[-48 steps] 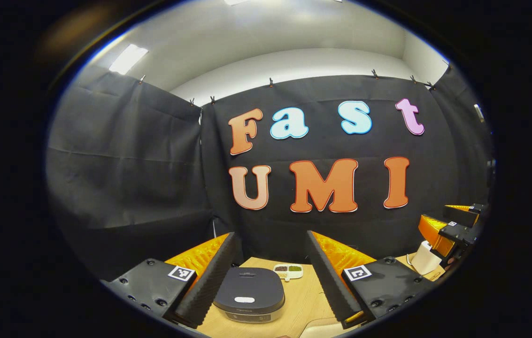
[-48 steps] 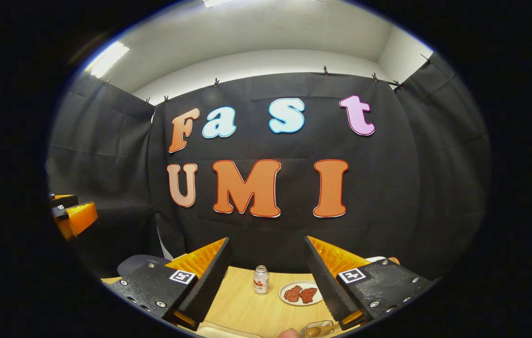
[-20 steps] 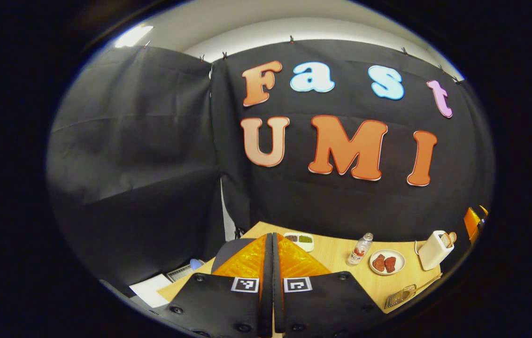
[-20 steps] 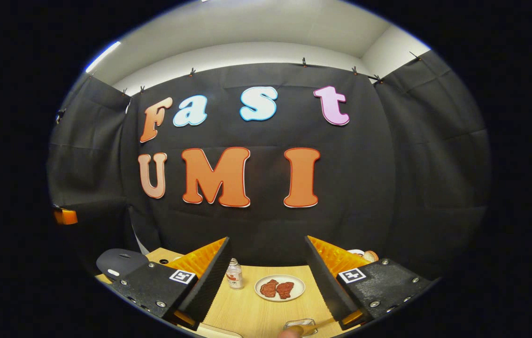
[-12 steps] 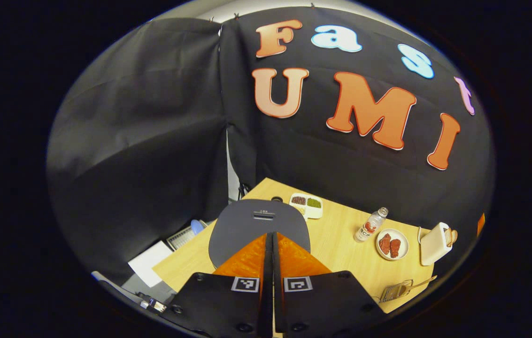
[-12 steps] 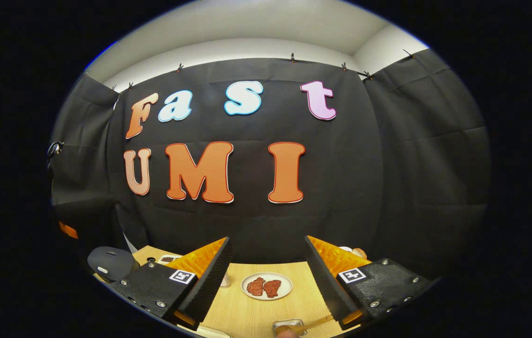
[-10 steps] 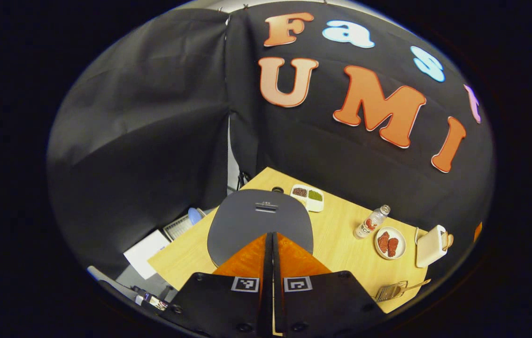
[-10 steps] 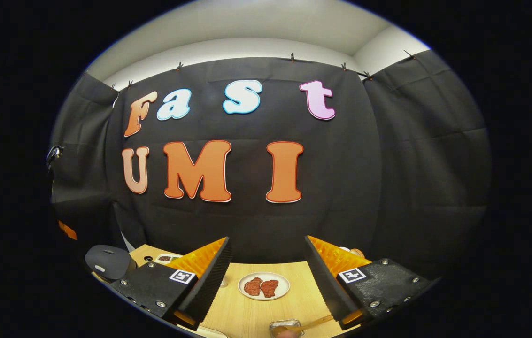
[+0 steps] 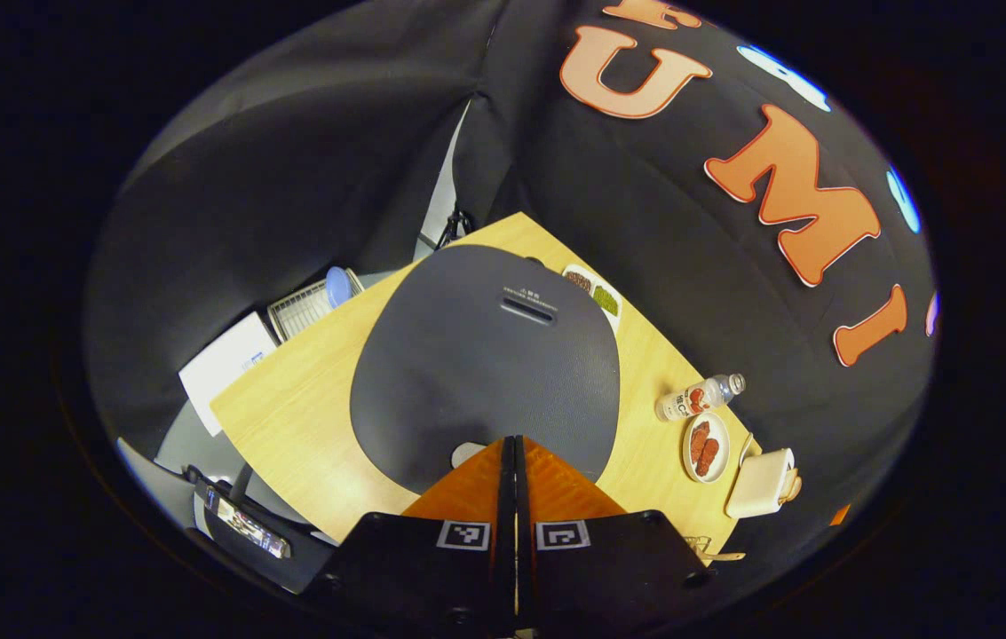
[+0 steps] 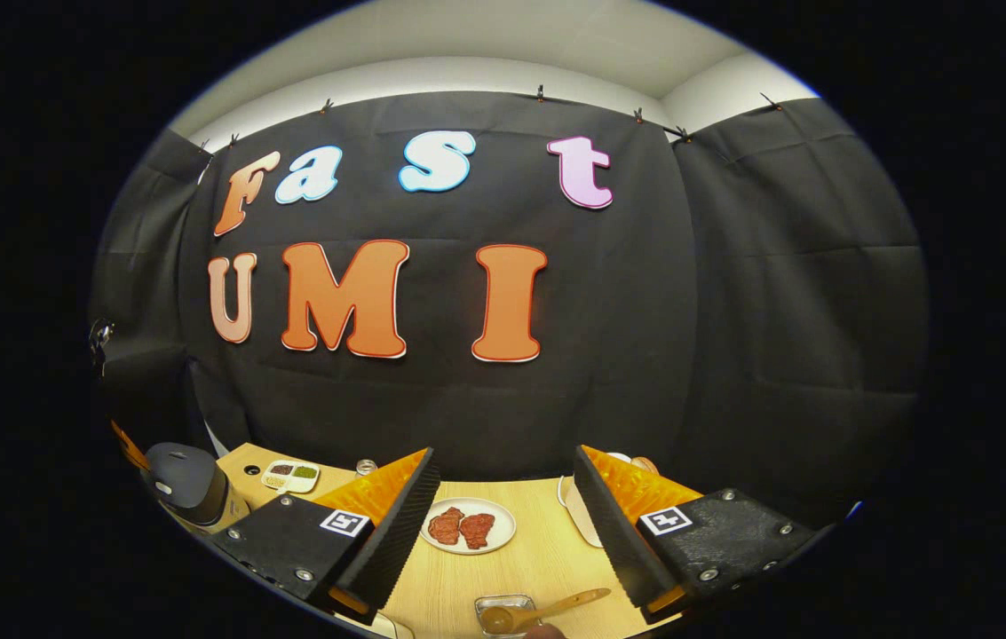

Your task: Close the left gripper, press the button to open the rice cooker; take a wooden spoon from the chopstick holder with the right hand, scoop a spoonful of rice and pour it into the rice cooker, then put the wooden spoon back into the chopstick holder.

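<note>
On the bench (image 9: 307, 417) the dark rice cooker (image 9: 485, 355) sits with its lid down, and the left gripper (image 9: 510, 444), fingers pressed together with nothing between them, points at the pale button (image 9: 465, 453) on the lid's near edge. Beyond the rice cooker, the left gripper view has a divided tray (image 9: 596, 293) of dark and green grains, a bottle (image 9: 698, 397), a plate (image 9: 705, 448) with two reddish pieces, and the white chopstick holder (image 9: 760, 484) with a wooden handle in it. The right gripper (image 10: 503, 497), fingers wide apart and empty, hangs over the plate's side of the rice cooker, where its view adds a small glass dish (image 10: 503, 614) with a wooden spoon (image 10: 547, 609) resting in it.
</note>
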Available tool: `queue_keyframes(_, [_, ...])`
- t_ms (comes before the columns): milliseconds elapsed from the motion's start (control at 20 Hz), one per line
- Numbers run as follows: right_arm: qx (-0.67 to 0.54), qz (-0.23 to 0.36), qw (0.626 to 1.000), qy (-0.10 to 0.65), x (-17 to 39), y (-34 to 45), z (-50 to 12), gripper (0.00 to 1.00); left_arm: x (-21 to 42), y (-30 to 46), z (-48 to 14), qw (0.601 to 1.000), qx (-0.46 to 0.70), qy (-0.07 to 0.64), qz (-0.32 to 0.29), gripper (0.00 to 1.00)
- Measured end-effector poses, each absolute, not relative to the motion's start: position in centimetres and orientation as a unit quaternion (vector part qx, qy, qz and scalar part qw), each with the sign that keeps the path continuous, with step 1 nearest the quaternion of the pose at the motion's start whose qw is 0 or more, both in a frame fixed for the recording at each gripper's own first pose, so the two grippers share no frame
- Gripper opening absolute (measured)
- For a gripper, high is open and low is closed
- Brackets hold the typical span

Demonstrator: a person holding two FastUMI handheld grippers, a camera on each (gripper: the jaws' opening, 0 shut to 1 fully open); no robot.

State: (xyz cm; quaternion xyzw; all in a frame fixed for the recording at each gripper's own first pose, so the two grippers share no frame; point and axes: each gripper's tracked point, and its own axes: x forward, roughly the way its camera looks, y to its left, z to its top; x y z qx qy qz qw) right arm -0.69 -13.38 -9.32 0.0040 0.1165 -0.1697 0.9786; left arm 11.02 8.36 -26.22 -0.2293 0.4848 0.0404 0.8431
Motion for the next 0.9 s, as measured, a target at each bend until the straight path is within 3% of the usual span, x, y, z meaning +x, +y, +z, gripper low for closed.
queue_keyframes(300, [0.0, -0.171, 0.976, 0.133, -1.0, -13.4, -10.2, 0.95, 10.6, 8.4, -28.9, 0.828, -0.228, 0.509, 0.05, 0.06])
queue_keyframes(500, [-0.004, -0.162, 0.977, 0.142, -0.4, -12.3, -10.5, 0.95, 10.7, 8.5, -29.5, 0.863, -0.163, 0.474, 0.068, 0.07])
queue_keyframes(900, [-0.003, -0.086, 0.985, 0.15, 2.5, -5.5, -9.7, 0.95, 10.5, 8.2, -27.6, 0.901, -0.134, 0.404, 0.08, 0.06])
